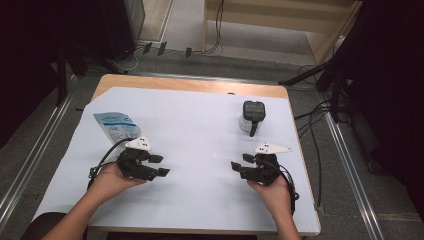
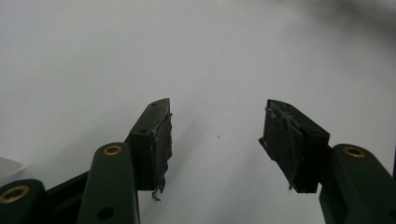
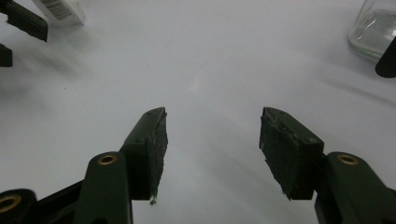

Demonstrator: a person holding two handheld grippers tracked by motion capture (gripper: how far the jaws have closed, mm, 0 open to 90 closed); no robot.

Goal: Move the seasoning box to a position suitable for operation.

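Both grippers rest on the white sheet, jaws spread and empty. The left gripper lies near the pouch, the right gripper near the glass jar, likely staged for reaching each.

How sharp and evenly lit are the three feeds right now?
High view: white table cover bright and sharp, surroundings dark. Left gripper view: black tool pads sharp, far cover hazy, dark at the top right. Right gripper view: clear glass jar and blue-printed white pouch blurred.

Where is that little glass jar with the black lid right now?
In the high view the glass jar stands on the far right part of the white sheet, just beyond the right gripper and apart from it.
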